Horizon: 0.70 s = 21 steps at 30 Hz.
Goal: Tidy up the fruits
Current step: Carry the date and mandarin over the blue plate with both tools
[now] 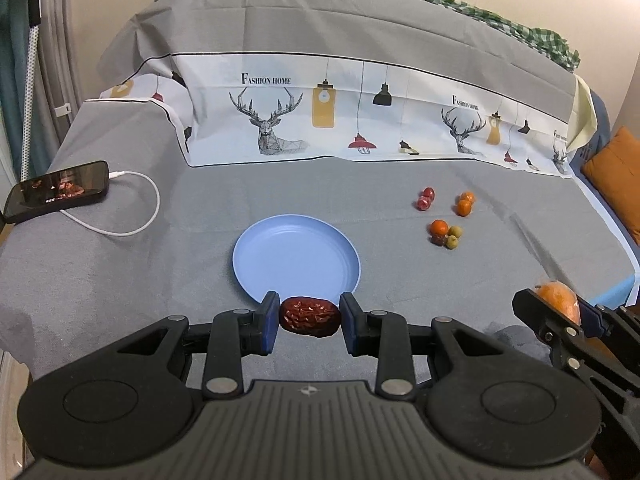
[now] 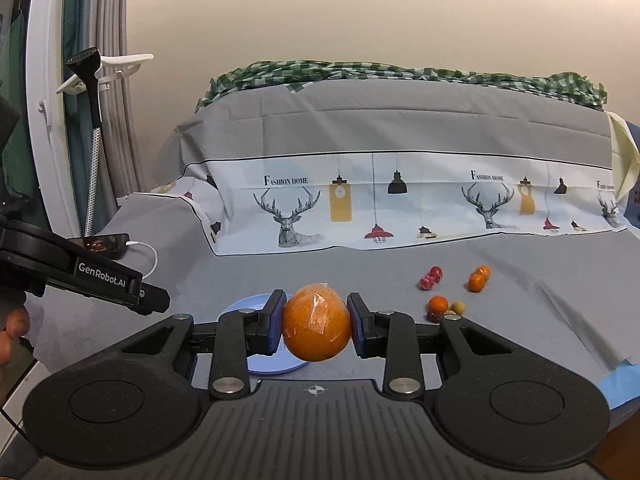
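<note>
My left gripper [image 1: 309, 316] is shut on a wrinkled dark red date [image 1: 310, 316], held just in front of the near rim of an empty blue plate [image 1: 296, 256]. My right gripper [image 2: 317, 326] is shut on a plastic-wrapped orange [image 2: 316, 326], held above the cloth with the blue plate [image 2: 244, 306] partly hidden behind it. The right gripper also shows at the right edge of the left wrist view, with the orange [image 1: 558, 300] in it. Small fruits lie right of the plate: red ones [image 1: 426, 199], small oranges [image 1: 465, 203], and a mixed cluster [image 1: 446, 234].
A grey cloth [image 1: 120, 264] covers the surface, with a deer-print sheet [image 1: 280, 120] draped behind. A phone [image 1: 58, 192] on a white charging cable [image 1: 136, 216] lies at the far left. An orange cushion [image 1: 616, 176] sits at the right edge. A garment steamer [image 2: 90, 92] stands by the curtain.
</note>
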Tool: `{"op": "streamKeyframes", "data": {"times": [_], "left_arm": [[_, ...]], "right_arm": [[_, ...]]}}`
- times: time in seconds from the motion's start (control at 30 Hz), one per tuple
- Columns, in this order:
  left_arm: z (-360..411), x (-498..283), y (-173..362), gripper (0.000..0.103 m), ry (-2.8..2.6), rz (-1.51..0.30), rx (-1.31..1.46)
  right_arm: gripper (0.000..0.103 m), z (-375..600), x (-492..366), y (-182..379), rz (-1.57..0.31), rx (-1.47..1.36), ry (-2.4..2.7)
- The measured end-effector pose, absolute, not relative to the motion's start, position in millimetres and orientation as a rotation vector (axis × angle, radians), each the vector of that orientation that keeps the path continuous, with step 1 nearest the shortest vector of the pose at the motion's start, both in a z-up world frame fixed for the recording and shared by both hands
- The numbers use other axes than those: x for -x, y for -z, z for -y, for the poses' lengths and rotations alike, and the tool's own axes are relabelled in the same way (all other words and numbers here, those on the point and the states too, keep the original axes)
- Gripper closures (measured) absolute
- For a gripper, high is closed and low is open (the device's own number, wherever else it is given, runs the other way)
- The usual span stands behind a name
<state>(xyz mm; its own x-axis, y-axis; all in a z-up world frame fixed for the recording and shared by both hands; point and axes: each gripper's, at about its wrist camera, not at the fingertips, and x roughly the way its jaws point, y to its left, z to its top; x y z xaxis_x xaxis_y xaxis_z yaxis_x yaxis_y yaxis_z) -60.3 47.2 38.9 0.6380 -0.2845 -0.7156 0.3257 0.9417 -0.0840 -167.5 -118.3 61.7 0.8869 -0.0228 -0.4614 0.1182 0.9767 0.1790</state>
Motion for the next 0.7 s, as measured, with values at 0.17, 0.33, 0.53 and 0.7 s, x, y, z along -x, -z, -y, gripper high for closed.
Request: {"op": "streamKeyframes", "data": {"times": [0.17, 0.33, 0.53, 0.7], "left_arm": [[-46.4, 54.2, -33.5, 0.067, 0.335, -0.820, -0.067], [-46.1, 45.8, -27.2, 0.067, 0.319, -0.843, -0.073], [-47.3, 38.4, -24.7, 0.067, 0.302, -0.852, -0.066], [-47.7, 31.5, -20.5, 0.067, 0.291, -0.867, -0.070]], "right_arm": [[0.068, 117.5, 162.2, -55.8, -0.497, -0.217, 0.062], [0.068, 119.9, 155.2, -49.0, -0.518, -0.237, 0.056], [0.068, 120.8, 148.6, -42.9, -0.540, -0.248, 0.049], [0.068, 122.0, 144.0, -37.8, -0.555, -0.257, 0.046]]}}
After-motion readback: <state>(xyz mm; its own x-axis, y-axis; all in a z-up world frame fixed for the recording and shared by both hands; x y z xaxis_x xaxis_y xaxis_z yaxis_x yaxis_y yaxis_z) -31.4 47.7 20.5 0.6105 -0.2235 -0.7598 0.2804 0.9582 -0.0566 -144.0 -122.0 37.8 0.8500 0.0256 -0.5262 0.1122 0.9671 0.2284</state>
